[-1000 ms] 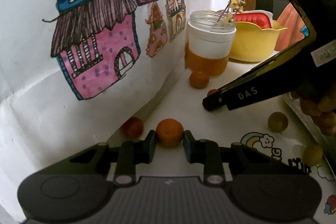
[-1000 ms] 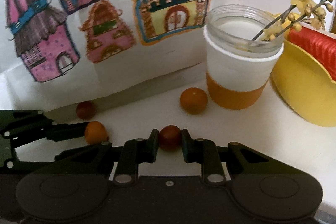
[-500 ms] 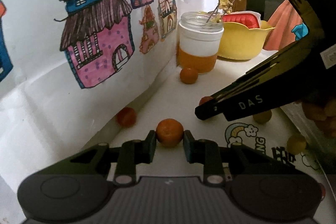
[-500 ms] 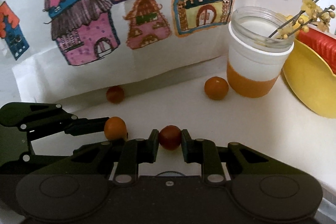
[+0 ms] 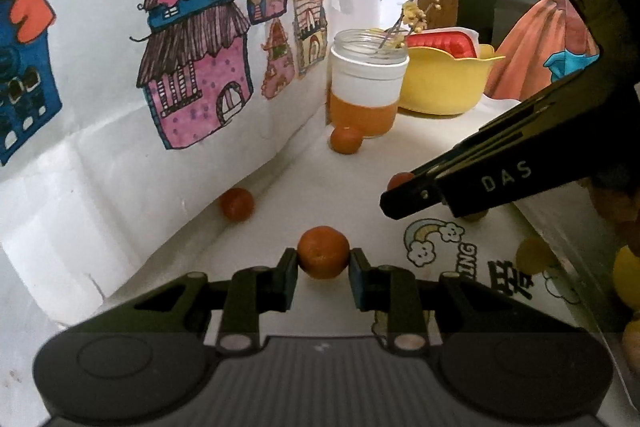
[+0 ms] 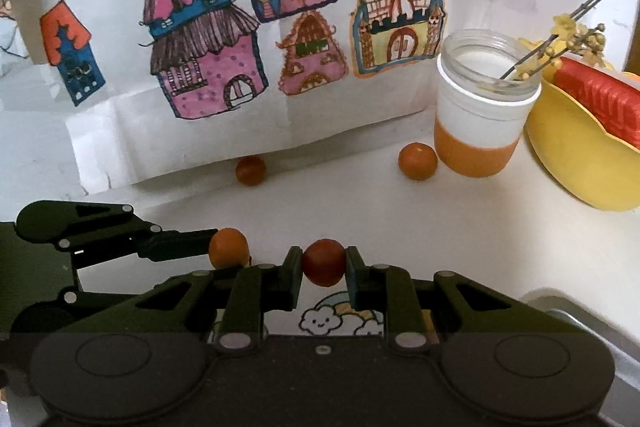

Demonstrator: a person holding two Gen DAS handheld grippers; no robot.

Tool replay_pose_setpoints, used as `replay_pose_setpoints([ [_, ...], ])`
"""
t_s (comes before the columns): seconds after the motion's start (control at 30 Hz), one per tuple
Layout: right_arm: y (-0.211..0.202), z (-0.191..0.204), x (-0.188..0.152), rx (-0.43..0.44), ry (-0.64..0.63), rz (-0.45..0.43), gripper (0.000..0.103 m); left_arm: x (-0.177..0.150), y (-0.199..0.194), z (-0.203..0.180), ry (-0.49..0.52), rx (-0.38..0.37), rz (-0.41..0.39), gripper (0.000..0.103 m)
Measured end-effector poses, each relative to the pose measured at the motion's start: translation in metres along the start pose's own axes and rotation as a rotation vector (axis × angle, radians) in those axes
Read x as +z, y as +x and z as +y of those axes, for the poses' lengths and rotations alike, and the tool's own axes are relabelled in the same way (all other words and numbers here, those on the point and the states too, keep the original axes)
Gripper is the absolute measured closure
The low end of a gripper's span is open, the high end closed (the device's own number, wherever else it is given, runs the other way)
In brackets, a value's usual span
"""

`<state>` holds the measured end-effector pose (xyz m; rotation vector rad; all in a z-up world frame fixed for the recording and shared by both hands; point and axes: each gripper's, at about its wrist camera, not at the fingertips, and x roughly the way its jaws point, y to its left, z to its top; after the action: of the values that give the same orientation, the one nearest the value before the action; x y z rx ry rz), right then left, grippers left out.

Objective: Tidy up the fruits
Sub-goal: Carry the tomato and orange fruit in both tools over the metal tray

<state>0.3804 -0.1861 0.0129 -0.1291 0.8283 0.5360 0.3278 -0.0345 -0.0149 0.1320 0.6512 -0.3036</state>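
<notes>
My left gripper (image 5: 323, 261) is shut on a small orange fruit (image 5: 322, 251), held above the white table. In the right wrist view that same orange fruit (image 6: 228, 247) shows at the tip of the left gripper (image 6: 216, 247), low on the left. My right gripper (image 6: 323, 265) is shut on a dark red fruit (image 6: 323, 261); the left wrist view shows its black arm (image 5: 412, 201) crossing from the right with the red fruit (image 5: 400, 180) peeking behind the tip. Two loose fruits lie by the wall: a red-orange one (image 6: 251, 169) and an orange one (image 6: 417, 161) beside the jar.
A glass jar (image 6: 482, 107) with a white and orange sleeve holds yellow flower twigs. A yellow bowl (image 6: 580, 155) with a red item stands to its right. Paper with drawn houses (image 6: 208, 67) lines the back. Yellow fruits (image 5: 534, 255) lie at the right near a container edge.
Both grippers have drawn back from the wall and jar while keeping their fruits; the right one also rose. The loose fruits on the table now look farther away.
</notes>
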Motion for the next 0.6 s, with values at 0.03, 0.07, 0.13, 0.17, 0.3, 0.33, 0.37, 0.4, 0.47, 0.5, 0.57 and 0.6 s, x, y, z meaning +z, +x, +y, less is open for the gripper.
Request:
replay_pose_setpoints([
  [0.03, -0.004, 0.0, -0.001, 0.0, 0.002, -0.002, 0.079, 0.0, -0.001, -0.001, 0.0, -0.001, -0.001, 0.073],
  [0.07, -0.008, 0.001, -0.003, 0.0, 0.005, -0.005, 0.079, 0.0, -0.003, -0.001, 0.0, -0.002, -0.003, 0.073],
  [0.13, -0.014, 0.001, -0.008, 0.001, 0.012, -0.012, 0.079, -0.001, -0.008, -0.003, 0.002, -0.004, -0.007, 0.073],
  [0.17, -0.019, 0.002, -0.01, 0.0, 0.017, -0.016, 0.079, -0.001, -0.01, -0.005, 0.004, -0.006, -0.009, 0.073],
  [0.3, -0.041, 0.002, -0.017, -0.011, 0.027, -0.024, 0.079, -0.003, -0.02, -0.013, 0.009, -0.014, -0.023, 0.073],
  [0.33, -0.042, 0.0, -0.018, -0.015, 0.03, -0.024, 0.079, -0.003, -0.022, -0.015, 0.009, -0.016, -0.026, 0.073],
  [0.37, -0.046, 0.0, -0.021, -0.02, 0.032, -0.025, 0.079, -0.003, -0.024, -0.018, 0.009, -0.019, -0.029, 0.073],
  [0.4, -0.052, -0.001, -0.024, -0.025, 0.034, -0.027, 0.079, -0.003, -0.027, -0.021, 0.01, -0.022, -0.032, 0.073],
  [0.47, -0.059, -0.004, -0.029, -0.035, 0.042, -0.031, 0.079, -0.003, -0.032, -0.028, 0.012, -0.027, -0.039, 0.073],
  [0.5, -0.065, -0.006, -0.032, -0.041, 0.046, -0.034, 0.079, -0.003, -0.035, -0.032, 0.014, -0.032, -0.042, 0.073],
  [0.57, -0.065, -0.015, -0.034, -0.056, 0.057, -0.039, 0.079, -0.003, -0.039, -0.04, 0.019, -0.04, -0.05, 0.073],
  [0.6, -0.07, -0.018, -0.037, -0.062, 0.062, -0.04, 0.079, -0.003, -0.041, -0.045, 0.022, -0.045, -0.053, 0.073],
])
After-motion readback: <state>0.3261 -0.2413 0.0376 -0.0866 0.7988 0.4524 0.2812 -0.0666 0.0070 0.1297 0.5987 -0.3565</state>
